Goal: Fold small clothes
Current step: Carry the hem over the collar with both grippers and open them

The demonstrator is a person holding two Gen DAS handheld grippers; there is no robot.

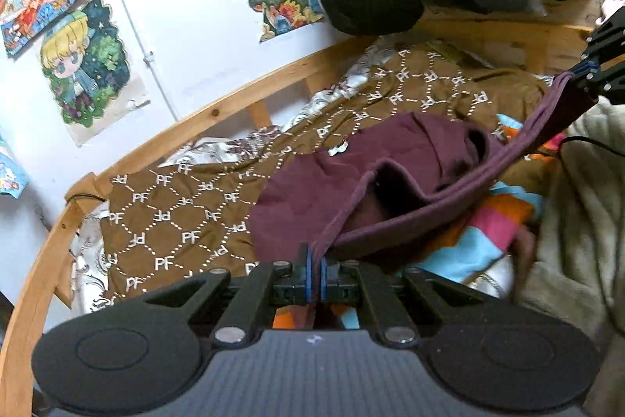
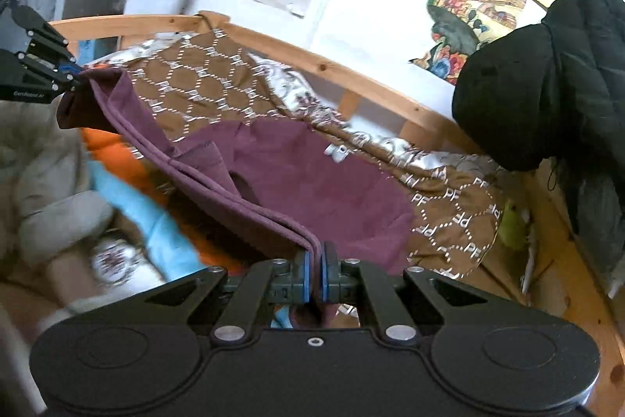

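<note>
Right now both sets of jaws are clenching the piped edge of the maroon garment [image 1: 324, 190]: left gripper [image 1: 315, 274] is pinching one end, right gripper [image 2: 315, 274] is pinching the other, w/ the hem stretching taut between them. Rest of the cloth is sagging down and trailing onto the brown PF-print blanket [image 1: 187, 217] on the bed, so it's partly lifted, partly resting.

Judging by that, they're spreading it out before a first fold.

Risks: only a thin bit of hem is sitting btwn the pads, so a harder pull apart could be slipping it out of one side. Body of the garment is bunching and doubling under itself, w/ an opening gaping near the middle; laying it down like this is prob giving a crooked fold. Striped orange/blue fabric [image 1: 484, 229] and the beige fleece [image 1: 578, 213] are lying just beside, so the loose end could be snagging on them.

Hard to tell: what kind of garment it is, its far edge, and anything under the grippers' bodies. Near-left of the right view is blurring badly. Black padded jacket [image 2: 547, 85] is hanging over the wooden bed rail [image 2: 351, 73]
</note>
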